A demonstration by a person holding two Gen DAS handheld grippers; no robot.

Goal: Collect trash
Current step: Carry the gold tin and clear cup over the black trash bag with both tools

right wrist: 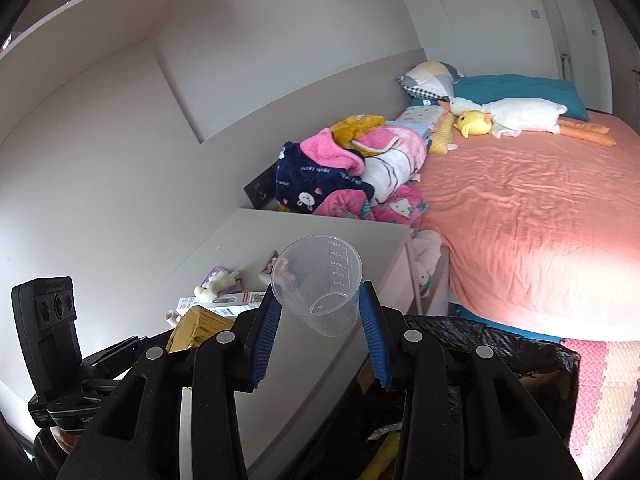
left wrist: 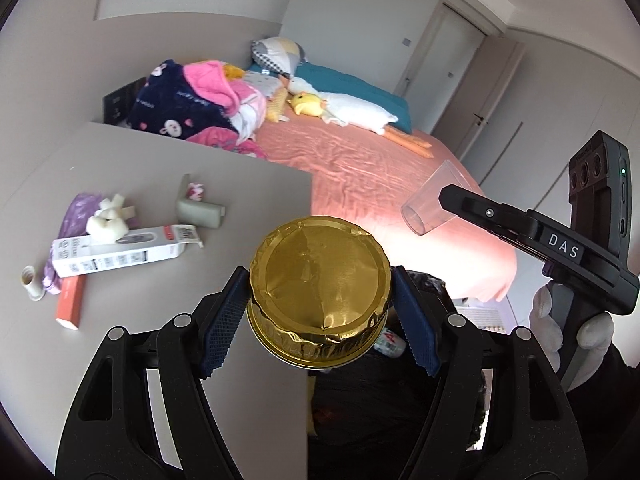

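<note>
Your left gripper [left wrist: 318, 320] is clenched on a gold tin [left wrist: 319, 292], held at the table [left wrist: 160, 184] edge above the black trash bag [right wrist: 500, 344]. Your right gripper [right wrist: 316, 332] grips a clear measuring cup [right wrist: 318, 284], also over the bag. A white box [left wrist: 120, 250] lies on the table.

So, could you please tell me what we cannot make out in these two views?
- Trash bag contents: mostly hidden behind the right gripper in the right wrist view.
- Gold tin contents: the foil lid covers them, left wrist view.
- White box lettering: too small to read there.
</note>
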